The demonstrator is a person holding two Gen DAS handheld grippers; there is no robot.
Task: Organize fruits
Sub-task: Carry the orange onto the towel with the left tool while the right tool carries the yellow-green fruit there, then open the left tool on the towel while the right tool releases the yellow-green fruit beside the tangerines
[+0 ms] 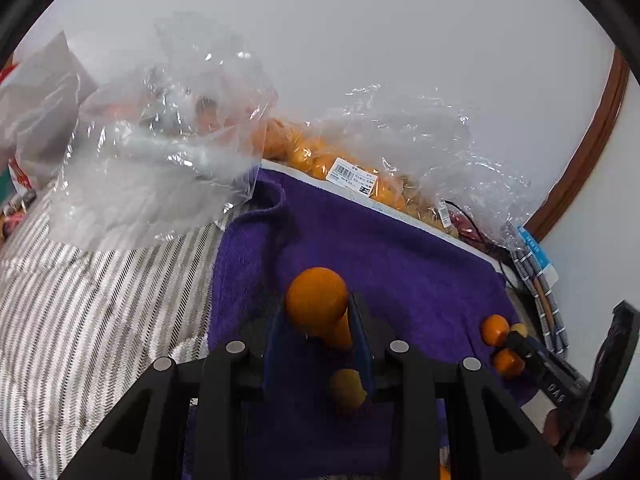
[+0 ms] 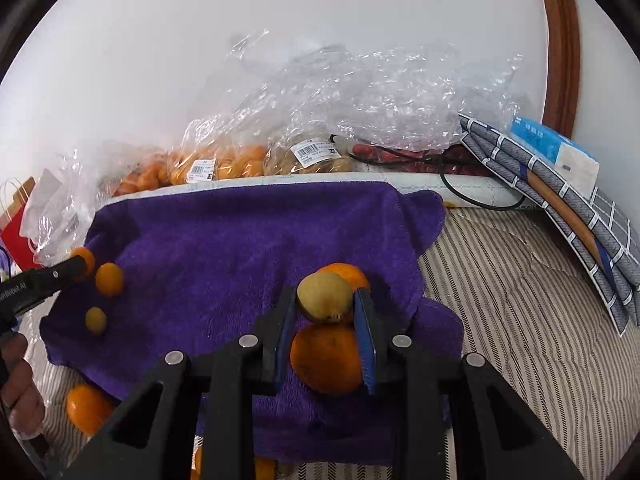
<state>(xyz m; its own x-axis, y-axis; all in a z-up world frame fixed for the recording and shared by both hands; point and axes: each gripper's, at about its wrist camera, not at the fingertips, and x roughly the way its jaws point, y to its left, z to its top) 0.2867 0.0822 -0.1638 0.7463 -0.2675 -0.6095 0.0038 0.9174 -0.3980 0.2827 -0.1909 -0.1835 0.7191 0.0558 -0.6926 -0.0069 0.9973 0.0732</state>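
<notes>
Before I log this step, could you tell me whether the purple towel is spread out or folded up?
Spread out. The purple towel lies open over the striped bedding with loose fruit scattered on it; only its far right corner is rumpled.

White barcode labels [image 2: 202, 171] sit on the clear fruit bags [image 2: 224, 160]; their print is too small to read. The left gripper [image 2: 82, 266] body carries partial white lettering ending "Robot.AI". Blue packet [image 2: 554, 150] print is illegible.
</notes>
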